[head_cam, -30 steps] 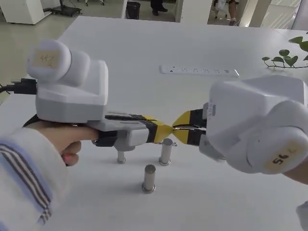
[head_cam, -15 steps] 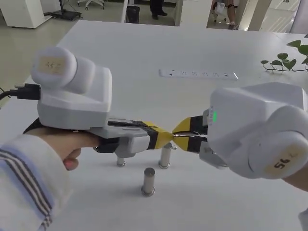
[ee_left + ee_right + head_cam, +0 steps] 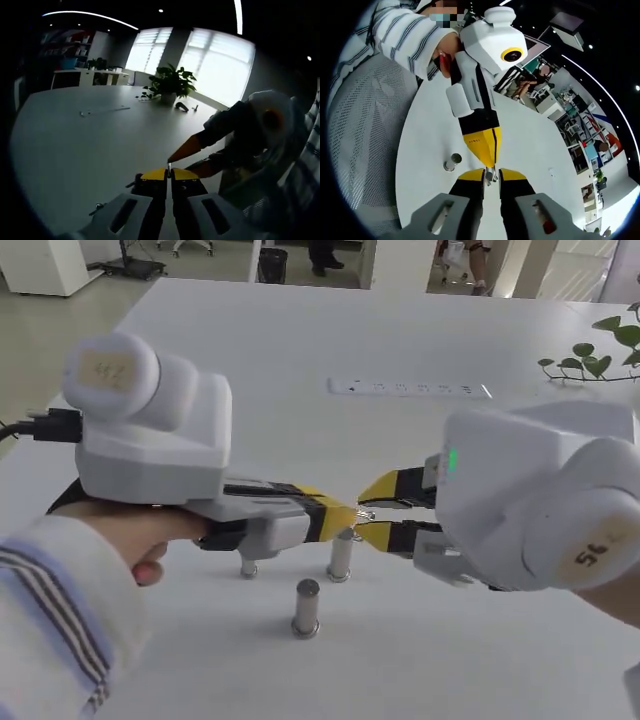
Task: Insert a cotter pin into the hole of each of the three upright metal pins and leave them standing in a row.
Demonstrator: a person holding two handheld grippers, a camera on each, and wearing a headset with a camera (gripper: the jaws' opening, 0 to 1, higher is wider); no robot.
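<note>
While the left gripper [image 3: 345, 518] was clamped tight on the small cotter pin [image 3: 169, 167], whose end stuck out past its tips, the right gripper [image 3: 362, 515] stood partly open, a jaw on either side of that end and nothing gripped. The tips met just above the first pin [image 3: 341, 553]. The second pin [image 3: 249, 566] stood beside it, and the third pin [image 3: 306, 607] stood nearer the person, out of line. So little of the cotter pin seemed to be held that a nudge from the right jaws could have twisted it or flicked it onto the table [image 3: 300, 360]. A low pass could also have toppled the first pin, which stood free.
</note>
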